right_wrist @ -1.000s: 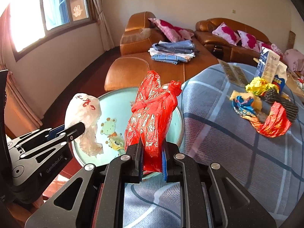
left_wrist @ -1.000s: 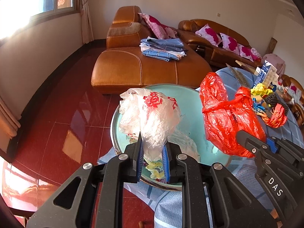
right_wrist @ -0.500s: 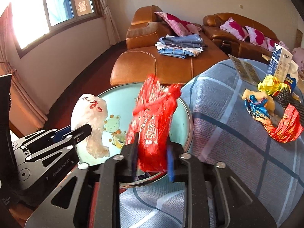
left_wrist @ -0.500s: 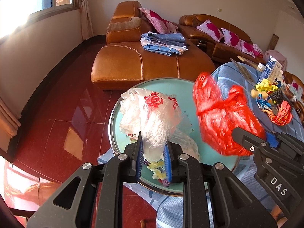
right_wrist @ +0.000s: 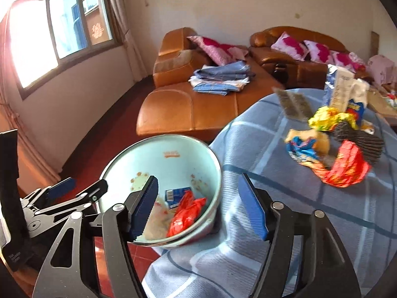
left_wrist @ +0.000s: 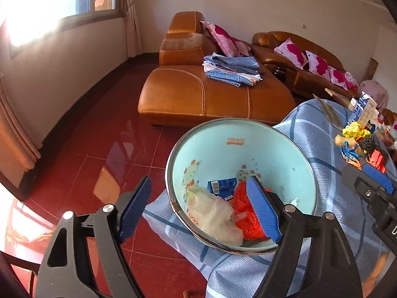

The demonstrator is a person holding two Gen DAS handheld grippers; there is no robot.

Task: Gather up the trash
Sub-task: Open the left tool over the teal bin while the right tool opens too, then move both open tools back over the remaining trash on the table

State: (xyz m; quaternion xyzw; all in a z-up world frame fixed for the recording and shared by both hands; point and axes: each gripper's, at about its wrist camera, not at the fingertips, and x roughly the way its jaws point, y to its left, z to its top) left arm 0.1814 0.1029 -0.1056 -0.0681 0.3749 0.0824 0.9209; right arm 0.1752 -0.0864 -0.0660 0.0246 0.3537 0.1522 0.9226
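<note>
Below left gripper [left_wrist: 199,204]: red bag [left_wrist: 244,207]

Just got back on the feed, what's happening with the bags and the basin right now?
Both bags are in the basin on the blue plaid cloth: the whitish plastic bag and the red plastic bag lie beside a small blue carton. The left gripper and right gripper are opening over it, nothing between their pads. More trash waits on the cloth: a red wrapper, a blue one and yellow crumpled paper.
</note>
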